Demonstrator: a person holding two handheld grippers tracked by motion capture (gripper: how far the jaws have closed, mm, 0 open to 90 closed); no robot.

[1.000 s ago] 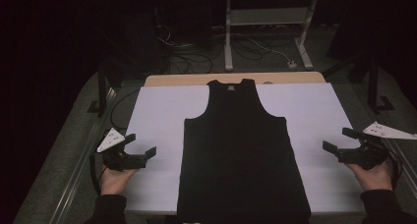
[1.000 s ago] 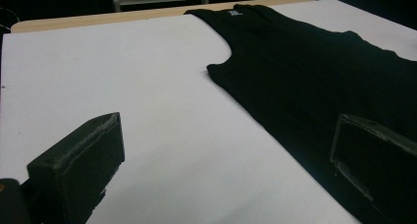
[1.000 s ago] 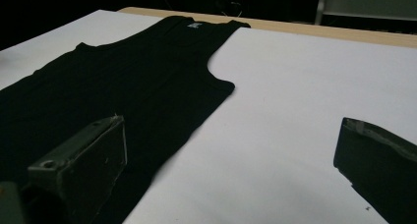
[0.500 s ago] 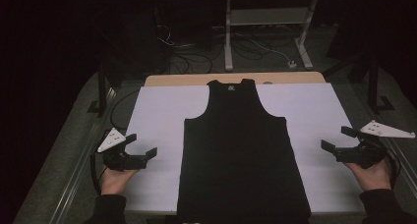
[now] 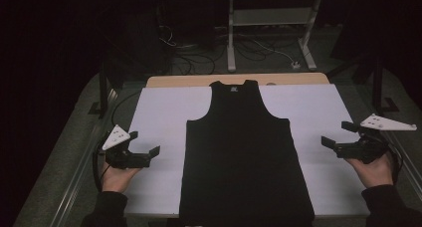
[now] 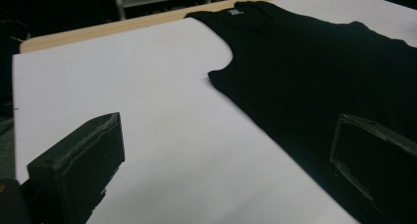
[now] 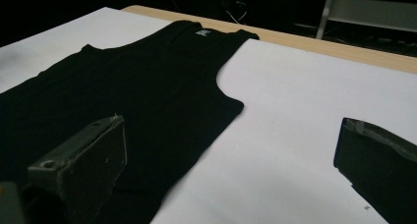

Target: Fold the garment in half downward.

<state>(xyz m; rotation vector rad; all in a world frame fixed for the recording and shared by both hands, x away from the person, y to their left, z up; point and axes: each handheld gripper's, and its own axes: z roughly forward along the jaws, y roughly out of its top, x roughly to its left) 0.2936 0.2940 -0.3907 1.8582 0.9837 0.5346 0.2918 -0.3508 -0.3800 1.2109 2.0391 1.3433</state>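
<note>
Garment: a black tank top (image 5: 242, 157) lies flat and spread on the white sheet (image 5: 159, 112) that covers the table, neck toward the far edge, hem at the near edge.
Long axis: it runs from near edge to far edge, down the middle of the table; the straps and the small label at the neck point away from the person.
Left gripper (image 5: 148, 156): held over the white sheet near the left edge, jaws wide apart, holding nothing. In the left gripper view its jaws frame bare sheet, with the tank top (image 6: 314, 67) lying off toward the right jaw.
Right gripper (image 5: 336, 136): held at the right edge of the table, jaws wide apart, holding nothing. In the right gripper view the tank top (image 7: 137, 91) lies toward the left jaw, bare sheet toward the right one.
Key relation: the top lies between the two grippers, each one beside a side seam of the lower body and pointing inward at it; neither touches the cloth.
Nearer hand: the left gripper looks somewhat closer to its side seam than the right, which sits farther out over the edge.
Likely step: an approach to the garment's sides, probably to start a fold; each jaw pair would need to come in low to pinch a single edge of cloth.
Risk: thin cloth flat on the sheet may slip out of the jaws or drag the sheet.
</note>
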